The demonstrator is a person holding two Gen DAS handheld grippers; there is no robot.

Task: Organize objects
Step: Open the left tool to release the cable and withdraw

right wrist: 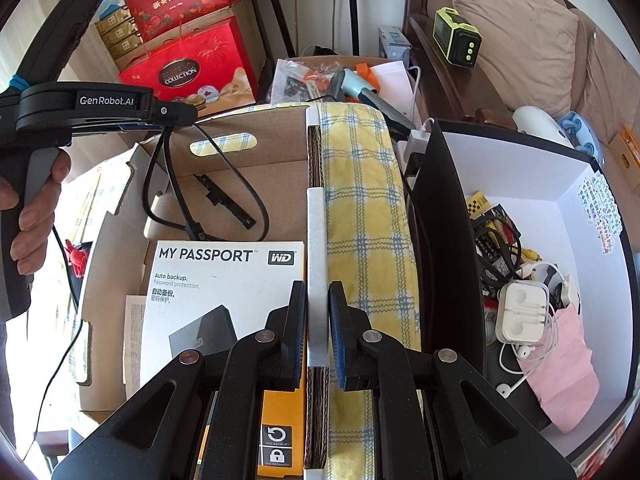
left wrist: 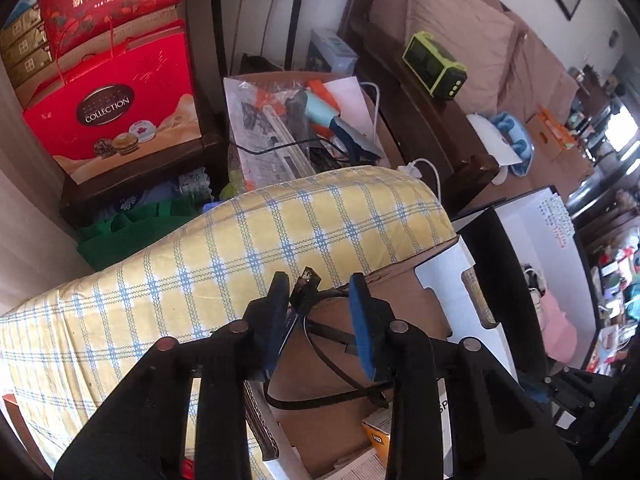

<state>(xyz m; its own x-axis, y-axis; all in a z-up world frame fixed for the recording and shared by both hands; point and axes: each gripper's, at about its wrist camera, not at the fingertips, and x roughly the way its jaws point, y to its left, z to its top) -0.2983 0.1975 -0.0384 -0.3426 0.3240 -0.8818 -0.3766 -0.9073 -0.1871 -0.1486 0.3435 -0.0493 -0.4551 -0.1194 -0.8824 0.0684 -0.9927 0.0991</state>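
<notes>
Clamped on the cardboard box's white-edged wall [right wrist: 318,320], the right hand-held gripper [right wrist: 318,312] is fully closed there. Left hand-held gripper [left wrist: 320,304], jaws partly open, has the black cable [left wrist: 320,354] between them; whether the pads press it I cannot tell. Cable loops down inside the box. Only the right view shows the WD box [right wrist: 224,292] and the white bin [right wrist: 560,184] alongside

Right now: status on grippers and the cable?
Right gripper shut on box wall. Left gripper open around black cable over the cardboard box. Nothing blocking.
</notes>
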